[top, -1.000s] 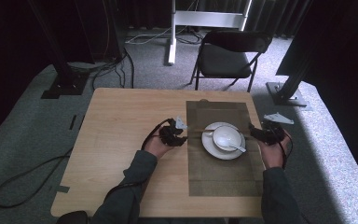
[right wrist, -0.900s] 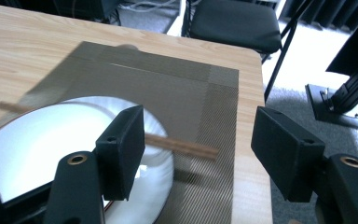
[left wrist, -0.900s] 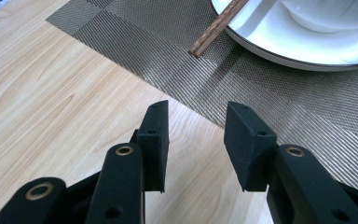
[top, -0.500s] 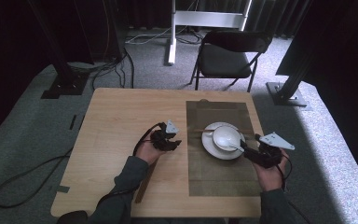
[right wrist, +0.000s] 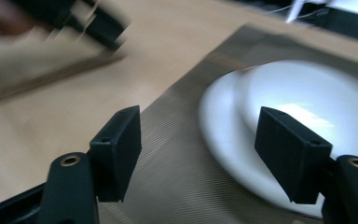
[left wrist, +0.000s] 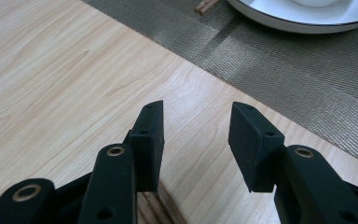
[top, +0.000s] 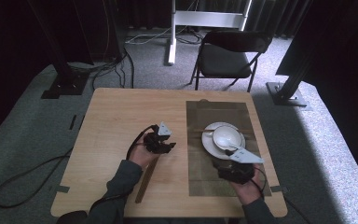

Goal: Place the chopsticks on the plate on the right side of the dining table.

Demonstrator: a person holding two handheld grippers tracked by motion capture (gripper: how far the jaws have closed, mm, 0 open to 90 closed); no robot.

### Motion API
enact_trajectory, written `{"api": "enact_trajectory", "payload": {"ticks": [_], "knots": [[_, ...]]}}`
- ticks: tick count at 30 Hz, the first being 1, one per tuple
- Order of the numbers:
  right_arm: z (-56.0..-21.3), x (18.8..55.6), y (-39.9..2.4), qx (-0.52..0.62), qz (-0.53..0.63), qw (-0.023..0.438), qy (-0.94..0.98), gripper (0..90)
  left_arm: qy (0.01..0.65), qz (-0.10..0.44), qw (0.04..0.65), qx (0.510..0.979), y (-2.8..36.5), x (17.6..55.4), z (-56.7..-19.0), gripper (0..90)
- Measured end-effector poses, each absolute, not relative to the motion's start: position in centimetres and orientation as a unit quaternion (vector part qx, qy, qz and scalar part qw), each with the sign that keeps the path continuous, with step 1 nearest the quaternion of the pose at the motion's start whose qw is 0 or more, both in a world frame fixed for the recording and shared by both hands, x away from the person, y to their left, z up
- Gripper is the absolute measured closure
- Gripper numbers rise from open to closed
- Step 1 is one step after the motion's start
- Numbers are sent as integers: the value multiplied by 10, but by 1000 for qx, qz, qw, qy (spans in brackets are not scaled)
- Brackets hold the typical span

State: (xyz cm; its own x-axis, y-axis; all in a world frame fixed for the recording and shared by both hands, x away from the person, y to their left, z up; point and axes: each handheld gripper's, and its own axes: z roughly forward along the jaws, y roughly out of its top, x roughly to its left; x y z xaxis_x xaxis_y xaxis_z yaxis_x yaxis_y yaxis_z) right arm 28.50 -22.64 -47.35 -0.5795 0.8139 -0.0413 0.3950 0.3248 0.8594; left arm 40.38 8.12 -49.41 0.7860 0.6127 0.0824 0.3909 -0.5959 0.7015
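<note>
High view: left gripper (top: 167,145) sat on bare table (top: 121,116) at 9 o'clock of plate (top: 210,145), bowl (top: 227,136) on it; right gripper (top: 228,164) at plate's 6 o'clock, over placemat (top: 219,112) | Left gripper view: jaws released, just widening, nothing between; chopsticks (left wrist: 156,210) below | Right gripper view: jaws apart, just widening, empty; plate (right wrist: 219,135) at 2 o'clock.

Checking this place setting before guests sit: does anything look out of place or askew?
The chopsticks lie slanted on the bare wood left of the placemat, apart from the plate and bowl that sit on it. Nothing looks spilled or broken.
</note>
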Motion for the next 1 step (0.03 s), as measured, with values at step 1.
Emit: {"api": "enact_trajectory", "payload": {"ticks": [1], "knots": [[-482, 285, -216, 375, 425, 232, 791, 303, 285, 159, 349, 878, 81, 404, -494, 561]]}}
